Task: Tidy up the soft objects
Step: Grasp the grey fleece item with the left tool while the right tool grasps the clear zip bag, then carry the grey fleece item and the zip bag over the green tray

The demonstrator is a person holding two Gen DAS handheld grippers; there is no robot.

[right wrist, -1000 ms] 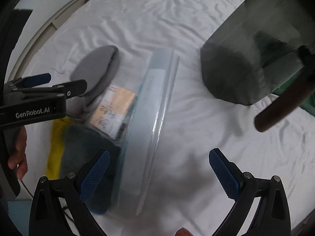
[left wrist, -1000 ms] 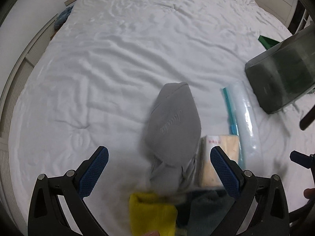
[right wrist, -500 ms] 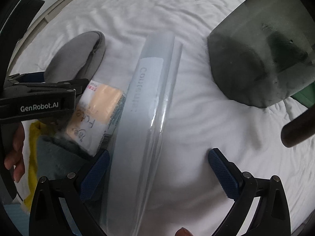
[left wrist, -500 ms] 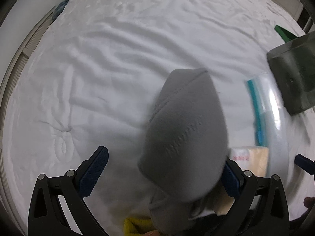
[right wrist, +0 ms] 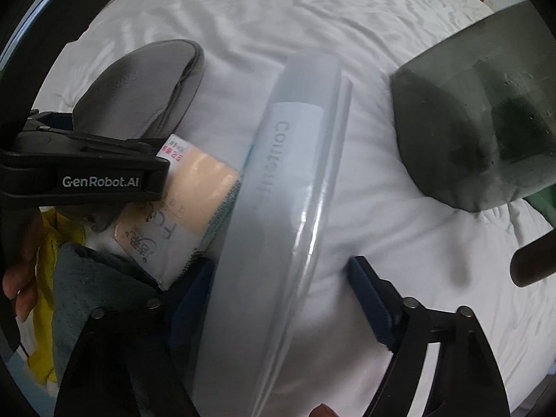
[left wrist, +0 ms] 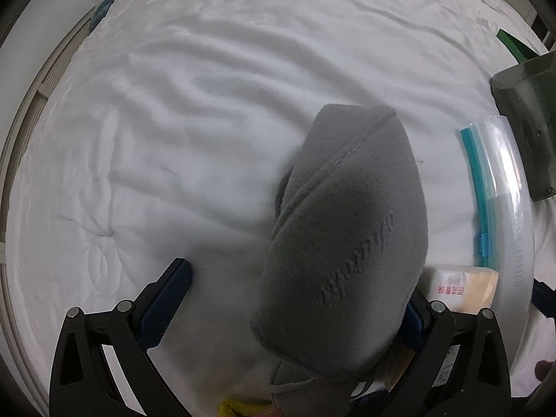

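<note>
Both tools point down at the white bed [left wrist: 208, 104]. Left tool [left wrist: 288, 309], marked "GenRobot.AI", stands wide, a grey cushion [left wrist: 347, 236] filling its right half against that finger; grip unclear. Right tool [right wrist: 274, 299] has just been closing around a clear zip bag [right wrist: 278, 226] labelled "Contents", pads not yet pressing. Bare sheet lies ahead-left; a dark bin [right wrist: 479, 121] sits ahead-right.

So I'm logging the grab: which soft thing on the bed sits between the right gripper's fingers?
The clear zip bag, long and see-through with a white label; the right gripper's jaws, just closing, straddle it. The grey pouch lies farther left.
</note>
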